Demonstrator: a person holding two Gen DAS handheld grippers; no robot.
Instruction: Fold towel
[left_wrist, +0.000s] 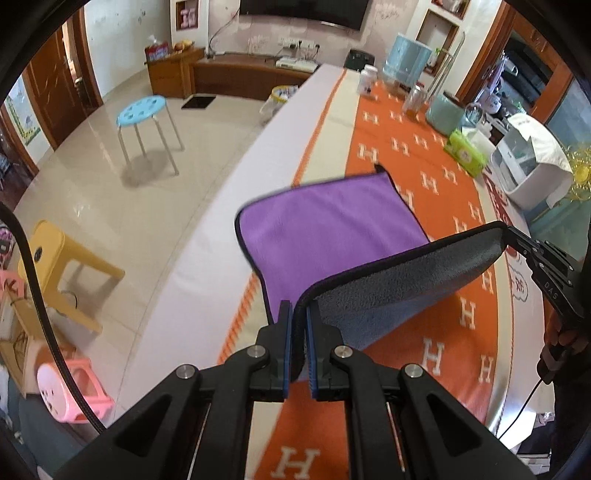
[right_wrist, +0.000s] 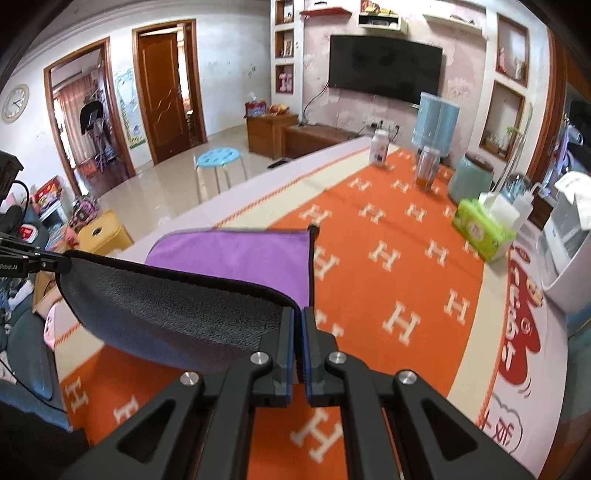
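Gripping towel (left_wrist: 332, 229) corners (both grippers)

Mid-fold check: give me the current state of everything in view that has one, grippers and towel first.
left gripper: shut on a near corner of the towel
right gripper: shut on the other near corner
towel: near edge lifted, grey underside showing; far purple part lying on the table
tissue pack: lying flat on the table, apart from the towel
glass jar: upright, lid on
white bottle: upright, capped

towel (left_wrist: 325, 229) far edge motion-blurred, TV (left_wrist: 303, 11) cropped by frame top
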